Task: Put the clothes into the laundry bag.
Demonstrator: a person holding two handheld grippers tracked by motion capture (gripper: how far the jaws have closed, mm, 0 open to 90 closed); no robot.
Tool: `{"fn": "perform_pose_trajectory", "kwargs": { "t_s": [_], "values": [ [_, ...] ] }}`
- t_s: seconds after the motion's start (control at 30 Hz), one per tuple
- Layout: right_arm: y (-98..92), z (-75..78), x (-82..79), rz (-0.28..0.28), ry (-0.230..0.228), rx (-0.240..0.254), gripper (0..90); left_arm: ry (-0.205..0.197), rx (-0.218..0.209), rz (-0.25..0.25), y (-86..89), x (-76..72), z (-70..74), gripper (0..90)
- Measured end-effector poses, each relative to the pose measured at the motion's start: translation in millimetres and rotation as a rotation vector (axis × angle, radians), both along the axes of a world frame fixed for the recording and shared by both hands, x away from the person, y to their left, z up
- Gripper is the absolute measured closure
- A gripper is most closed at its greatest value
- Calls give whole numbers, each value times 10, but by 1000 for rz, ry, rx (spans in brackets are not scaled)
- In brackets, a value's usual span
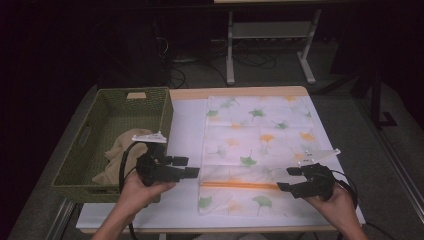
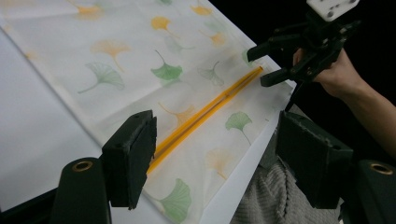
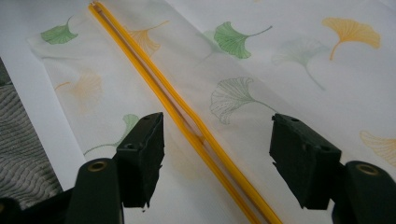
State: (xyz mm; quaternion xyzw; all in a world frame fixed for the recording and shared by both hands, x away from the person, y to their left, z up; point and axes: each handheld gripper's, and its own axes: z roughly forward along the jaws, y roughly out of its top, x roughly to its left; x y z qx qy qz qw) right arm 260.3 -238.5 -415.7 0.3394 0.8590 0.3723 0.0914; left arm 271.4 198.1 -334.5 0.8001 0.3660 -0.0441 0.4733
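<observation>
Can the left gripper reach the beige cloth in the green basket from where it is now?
Probably yes. The left gripper is open and empty beside the basket, which has no lid, and the beige cloth lies uncovered.

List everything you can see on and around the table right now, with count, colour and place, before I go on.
cloth: one, white with green and orange ginkgo leaves, spread flat on the table's right half.
orange stripe: one, running across the cloth near its front edge, where the edge looks folded over.
basket: one, olive green, woven, at the table's left edge.
beige fabric: one bundle, lying inside the basket.
table: one, white top with a wooden rim.
white frame: one, on the floor behind the table.
left gripper: black, jaws open and empty, between basket and cloth.
right gripper: black, jaws open and empty, at the stripe's right end.
</observation>
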Motion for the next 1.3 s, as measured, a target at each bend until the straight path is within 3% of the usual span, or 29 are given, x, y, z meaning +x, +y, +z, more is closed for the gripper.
{"fn": "perform_pose_trajectory", "kwargs": {
  "t_s": [0.3, 0.67, 0.77, 0.87, 1.1, 1.3],
  "values": [
    [-2, -45, 21, 0, 7, 6, 343, -5, -9, 97, 487, 113, 166, 284],
    [-30, -80, 63, 5, 29, 9, 339, -9, -4, 254, 1059, 224, 167, 282],
    [-25, -85, 76, 2, 34, 9, 338, -2, 18, 297, 1183, 265, 149, 281],
    [-23, -77, 81, 5, 27, 7, 338, 1, 69, 328, 1270, 308, 114, 280],
    [-28, -62, 75, 3, 18, 12, 330, 30, 113, 412, 1452, 418, 10, 277],
    [1, -69, 78, 13, 17, 9, 329, 81, 166, 466, 1494, 510, -97, 262]
  ]
}}
